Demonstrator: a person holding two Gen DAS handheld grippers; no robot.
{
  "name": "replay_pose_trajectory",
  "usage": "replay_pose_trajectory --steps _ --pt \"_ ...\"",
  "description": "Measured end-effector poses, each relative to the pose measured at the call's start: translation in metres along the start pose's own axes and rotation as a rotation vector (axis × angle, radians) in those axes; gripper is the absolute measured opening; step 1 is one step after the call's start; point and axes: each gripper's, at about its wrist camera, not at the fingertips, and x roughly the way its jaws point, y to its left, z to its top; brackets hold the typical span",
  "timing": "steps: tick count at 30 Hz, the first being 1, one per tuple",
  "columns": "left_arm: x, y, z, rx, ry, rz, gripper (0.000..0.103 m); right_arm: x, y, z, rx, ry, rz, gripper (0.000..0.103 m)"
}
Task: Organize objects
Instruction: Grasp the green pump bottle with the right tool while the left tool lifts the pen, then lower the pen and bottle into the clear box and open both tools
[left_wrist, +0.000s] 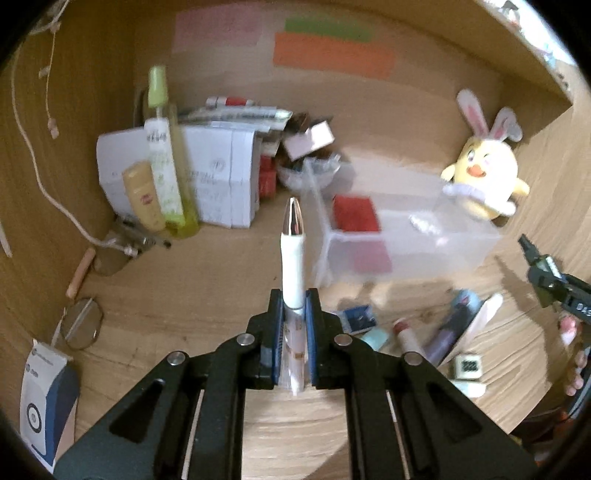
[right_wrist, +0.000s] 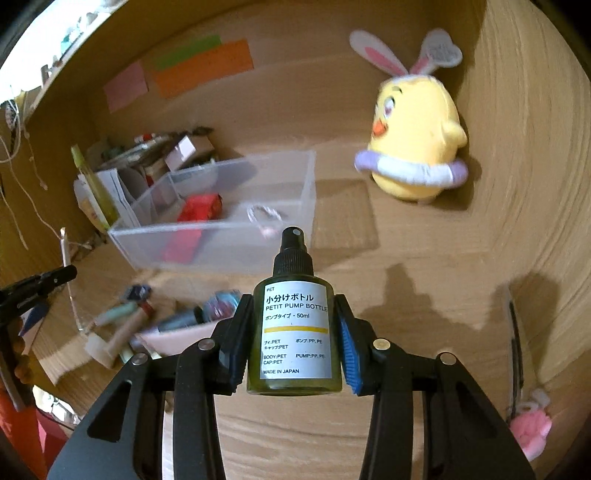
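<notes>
My left gripper (left_wrist: 294, 302) is shut on a slim white pen-shaped tube (left_wrist: 293, 254) with a shiny metal tip, which sticks out forward above the wooden desk. My right gripper (right_wrist: 294, 306) is shut on a small green pump bottle (right_wrist: 293, 328) with a black spray head and a white label, held upright between the blue pads. A clear plastic bin (left_wrist: 406, 236) (right_wrist: 221, 218) lies ahead of both, with a red packet (right_wrist: 201, 208) and a small ring-like item inside. The right gripper's tip (left_wrist: 543, 269) shows at the right edge of the left wrist view.
Several small cosmetics (left_wrist: 424, 332) (right_wrist: 166, 317) lie scattered in front of the bin. A yellow bunny plush (left_wrist: 484, 173) (right_wrist: 417, 147) sits back right. White boxes (left_wrist: 221, 173), a tall green spray bottle (left_wrist: 162, 147) and a beige tube crowd the back left corner. Wooden walls enclose the desk.
</notes>
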Motion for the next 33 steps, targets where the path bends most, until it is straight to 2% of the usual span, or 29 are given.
replay_pose_trajectory --steps 7,16,28,33 --pt "-0.017 -0.012 0.025 -0.005 -0.094 -0.044 0.01 -0.003 0.019 0.024 -0.044 -0.065 0.017 0.038" --pt "-0.024 -0.027 0.056 0.003 -0.171 -0.078 0.01 -0.006 0.043 0.054 -0.108 -0.142 0.046 0.038" --pt "0.003 -0.032 0.097 -0.023 -0.173 -0.097 0.01 0.017 0.053 0.099 -0.143 -0.182 0.064 0.038" --pt "0.024 -0.036 0.109 -0.022 -0.146 -0.092 0.01 0.032 0.053 0.115 -0.143 -0.178 0.064 0.038"
